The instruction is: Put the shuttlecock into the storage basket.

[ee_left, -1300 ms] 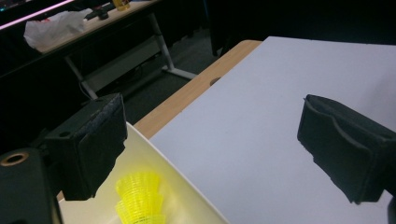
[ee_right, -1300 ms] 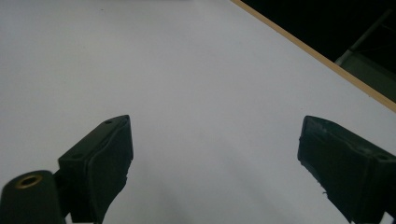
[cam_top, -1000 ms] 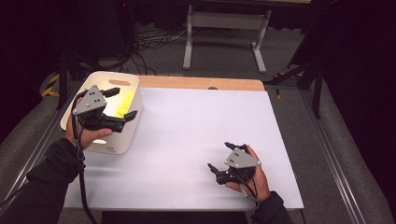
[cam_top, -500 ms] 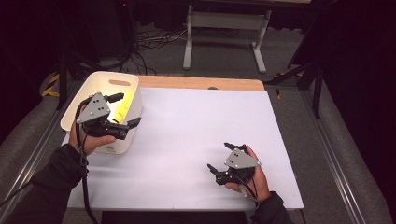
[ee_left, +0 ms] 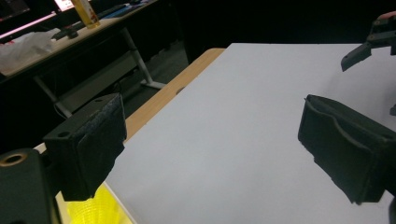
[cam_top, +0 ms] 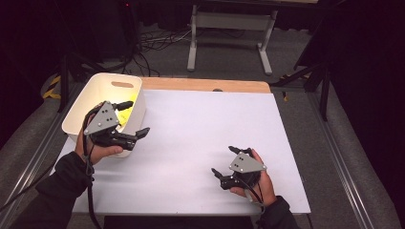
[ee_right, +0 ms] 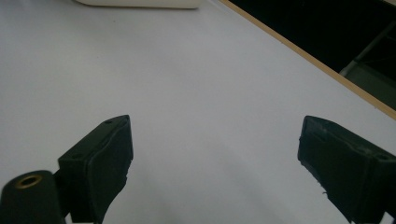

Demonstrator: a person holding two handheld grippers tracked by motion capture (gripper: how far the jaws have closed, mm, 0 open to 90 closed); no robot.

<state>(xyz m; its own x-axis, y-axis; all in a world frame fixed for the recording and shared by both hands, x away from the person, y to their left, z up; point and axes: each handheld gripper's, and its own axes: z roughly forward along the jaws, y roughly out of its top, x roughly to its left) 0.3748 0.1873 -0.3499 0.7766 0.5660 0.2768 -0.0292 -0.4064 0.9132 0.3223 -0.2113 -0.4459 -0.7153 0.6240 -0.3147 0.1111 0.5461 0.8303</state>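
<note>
My left gripper (cam_top: 134,118) hovers open over the near right corner of a white bin (cam_top: 80,104), with nothing between its jaws. Something yellow (cam_top: 128,114) lies inside the bin, partly hidden by the gripper. In the left gripper view the left gripper (ee_left: 212,149) frames bare white table (ee_left: 243,121), and the yellow thing (ee_left: 93,210) peeks in at the bottom left. My right gripper (cam_top: 224,161) rests open in a hand near the table's front right. The right gripper (ee_right: 215,163) in its own view holds nothing, with the bin (ee_right: 140,3) far ahead.
A white sheet (cam_top: 200,129) covers the table, leaving a wooden strip (cam_top: 205,85) along the far edge. A metal stand (cam_top: 229,28) and cables lie on the floor beyond. A desk with a bottle (ee_left: 86,11) stands further off.
My left gripper has drifted from above the bin's middle toward the person and slightly right, to the bin's near corner. The right gripper has stayed put.
</note>
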